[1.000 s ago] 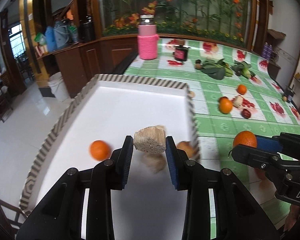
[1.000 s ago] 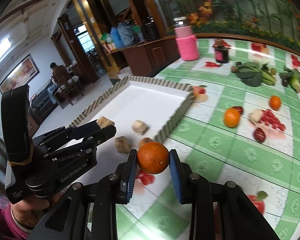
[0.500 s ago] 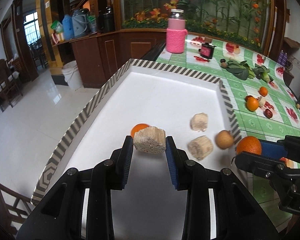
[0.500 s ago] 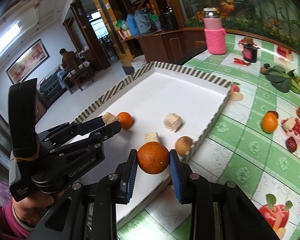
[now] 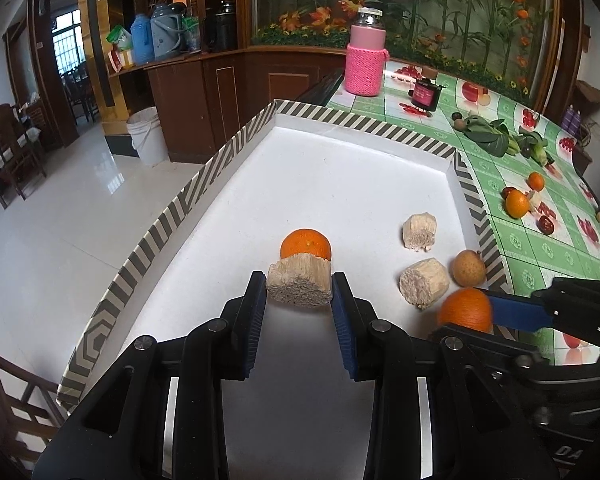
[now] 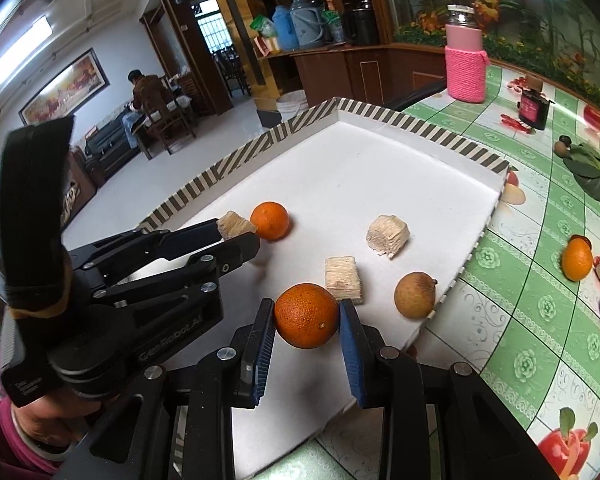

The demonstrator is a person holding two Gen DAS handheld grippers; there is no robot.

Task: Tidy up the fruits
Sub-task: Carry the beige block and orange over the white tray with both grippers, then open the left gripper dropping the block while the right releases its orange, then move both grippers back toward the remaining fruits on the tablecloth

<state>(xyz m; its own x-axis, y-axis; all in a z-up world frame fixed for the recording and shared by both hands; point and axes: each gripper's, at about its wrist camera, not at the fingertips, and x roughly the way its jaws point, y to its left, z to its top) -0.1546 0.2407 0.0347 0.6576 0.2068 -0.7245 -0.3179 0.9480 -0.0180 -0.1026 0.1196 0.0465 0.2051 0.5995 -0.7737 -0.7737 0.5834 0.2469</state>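
Observation:
My left gripper point(image 5: 299, 286) is shut on a pale fibrous fruit chunk point(image 5: 299, 283) and holds it over the white tray point(image 5: 340, 184), just in front of an orange point(image 5: 306, 243) that lies in the tray. My right gripper point(image 6: 307, 316) is shut on an orange point(image 6: 306, 315) above the tray's near right part; this orange also shows in the left wrist view point(image 5: 465, 312). Two more fibrous chunks point(image 6: 388, 236) point(image 6: 343, 278) and a brown round fruit point(image 6: 415, 294) lie in the tray. The left gripper point(image 6: 240, 236) shows at the left of the right wrist view.
The tray has a striped rim point(image 5: 204, 184) and sits at the table's left edge, with floor beyond. On the green tablecloth point(image 6: 540, 280) lie oranges point(image 5: 517, 203), red fruits, leafy greens point(image 5: 488, 136), a pink-sleeved jar point(image 5: 365, 62) and a dark cup point(image 5: 425, 94).
Both grippers have moved further in over the tray with their loads. The orange in the tray now lies just beyond the left gripper's chunk.

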